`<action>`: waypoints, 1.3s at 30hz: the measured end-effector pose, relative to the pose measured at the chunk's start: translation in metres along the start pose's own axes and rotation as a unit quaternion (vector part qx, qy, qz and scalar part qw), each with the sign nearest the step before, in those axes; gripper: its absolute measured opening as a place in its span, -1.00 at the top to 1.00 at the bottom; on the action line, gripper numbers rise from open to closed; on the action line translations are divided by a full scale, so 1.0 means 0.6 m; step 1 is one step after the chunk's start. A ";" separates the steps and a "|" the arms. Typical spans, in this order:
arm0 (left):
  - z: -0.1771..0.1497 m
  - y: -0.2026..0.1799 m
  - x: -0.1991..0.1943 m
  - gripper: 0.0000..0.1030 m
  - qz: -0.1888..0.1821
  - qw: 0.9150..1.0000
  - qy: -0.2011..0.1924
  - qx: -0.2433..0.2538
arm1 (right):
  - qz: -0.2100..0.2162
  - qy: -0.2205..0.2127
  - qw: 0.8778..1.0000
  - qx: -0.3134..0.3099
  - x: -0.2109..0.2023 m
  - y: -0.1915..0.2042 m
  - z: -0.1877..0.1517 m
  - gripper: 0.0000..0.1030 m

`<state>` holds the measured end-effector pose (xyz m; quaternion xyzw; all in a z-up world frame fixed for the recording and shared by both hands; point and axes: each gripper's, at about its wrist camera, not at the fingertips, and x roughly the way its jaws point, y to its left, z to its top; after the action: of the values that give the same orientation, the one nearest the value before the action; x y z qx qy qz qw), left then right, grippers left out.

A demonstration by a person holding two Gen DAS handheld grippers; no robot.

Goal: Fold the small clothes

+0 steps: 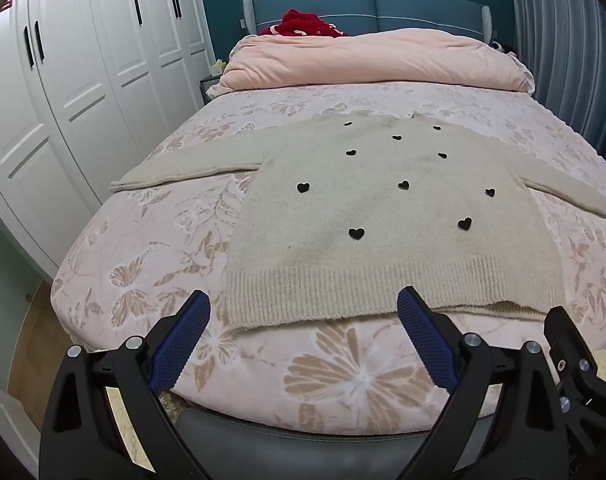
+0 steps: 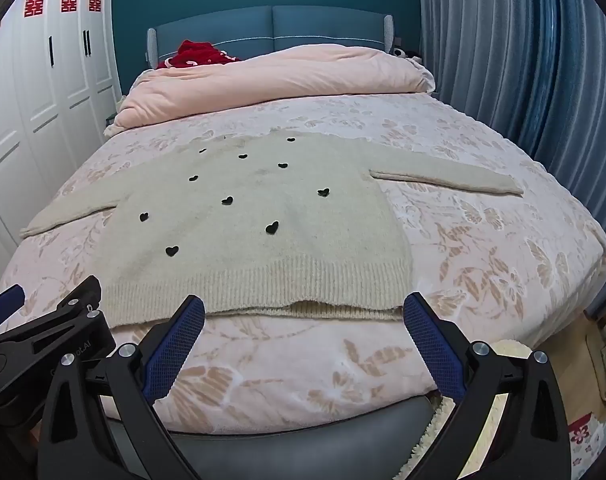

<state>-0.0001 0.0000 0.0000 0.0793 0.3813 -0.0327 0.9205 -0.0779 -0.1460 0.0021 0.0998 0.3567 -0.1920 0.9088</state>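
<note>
On the bed (image 1: 151,240), toward its foot and just past my two sets of tongs, lies the one garment I have to fold: a beige knit sweater (image 1: 383,200) scattered with small black hearts. Nothing is folded yet, as far as I can judge; it lies spread flat, front up, both sleeves stretched out toward nine and three o'clock, collar at twelve, ribbed hem at six. Every fold is still ahead of me.

My left tongs (image 1: 303,312) stand wide apart with nothing between them, hovering over the hem's left half. My right tongs (image 2: 303,314) are equally spread and empty, above the hem's right half.

Its knit looks soft and thick, slightly fuzzy. At the hem's middle the top layer seems to ride up a little and show the back layer beneath, though the fisheye bend makes that hard to confirm.
</note>
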 end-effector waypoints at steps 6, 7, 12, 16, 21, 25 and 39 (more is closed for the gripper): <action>0.000 0.001 0.000 -0.79 0.002 1.000 0.000 0.002 | 0.000 0.001 1.000 0.000 0.000 -0.001 0.000 -0.90; 0.001 0.001 0.000 -0.79 0.002 1.000 0.000 0.003 | 0.000 0.001 1.000 0.000 0.000 -0.001 0.001 -0.90; 0.000 0.000 0.000 -0.79 0.001 1.000 0.000 0.002 | 0.000 0.001 1.000 -0.001 -0.001 -0.001 0.001 -0.90; 0.000 0.001 0.000 -0.79 0.000 1.000 0.000 0.000 | 0.000 0.001 1.000 0.000 0.000 -0.001 0.001 -0.90; 0.000 0.001 0.000 -0.79 -0.001 1.000 0.000 0.000 | 0.000 0.001 1.000 -0.001 0.000 -0.001 0.001 -0.90; 0.000 0.002 0.000 -0.79 -0.002 1.000 0.000 -0.001 | 0.001 0.001 1.000 -0.001 0.000 -0.001 0.001 -0.90; 0.000 0.001 0.000 -0.79 0.000 1.000 0.001 0.001 | 0.000 0.003 1.000 0.000 0.001 -0.002 -0.001 -0.90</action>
<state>0.0002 0.0006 0.0001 0.0804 0.3825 -0.0326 0.9199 -0.0784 -0.1468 0.0014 0.1006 0.3597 -0.1916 0.9077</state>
